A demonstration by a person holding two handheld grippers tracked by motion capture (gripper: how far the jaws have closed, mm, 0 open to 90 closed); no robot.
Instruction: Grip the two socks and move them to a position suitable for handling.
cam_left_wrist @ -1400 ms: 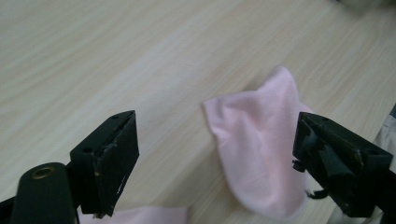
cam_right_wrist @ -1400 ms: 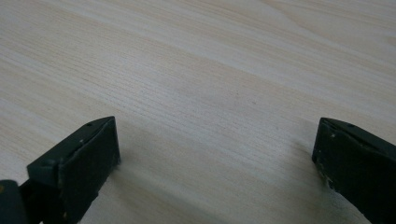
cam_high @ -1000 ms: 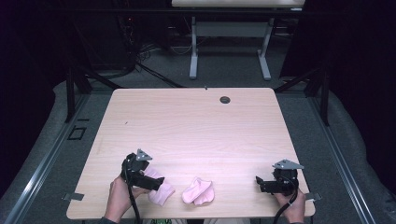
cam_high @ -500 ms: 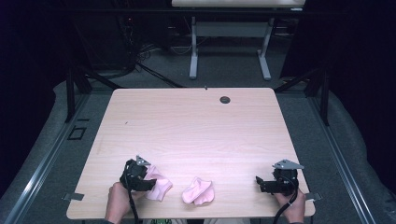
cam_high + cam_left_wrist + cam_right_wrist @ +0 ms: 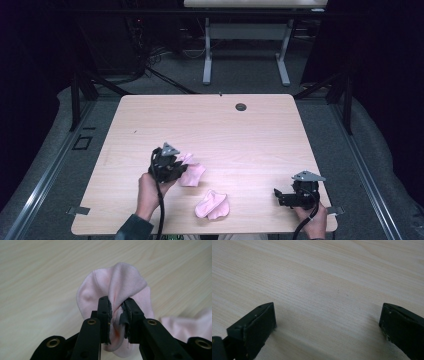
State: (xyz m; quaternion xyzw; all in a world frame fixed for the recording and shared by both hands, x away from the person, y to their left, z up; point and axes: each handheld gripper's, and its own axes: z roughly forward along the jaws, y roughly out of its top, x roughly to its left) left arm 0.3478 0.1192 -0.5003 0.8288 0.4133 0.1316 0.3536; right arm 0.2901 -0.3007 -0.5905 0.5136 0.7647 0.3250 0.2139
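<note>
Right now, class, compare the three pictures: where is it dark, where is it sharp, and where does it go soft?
High view: table evenly lit, room behind dark, pink sock slightly soft. Left gripper view: sock crisp between the left tongs, whose jaws have just been closing; second sock at right blurred. Right gripper view: wood grain sharp, open right tongs throw faint shadows.

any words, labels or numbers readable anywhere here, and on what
None: no text can be read on the pink sock in the left tongs, the other sock, the right tongs, or the wooden table.
</note>
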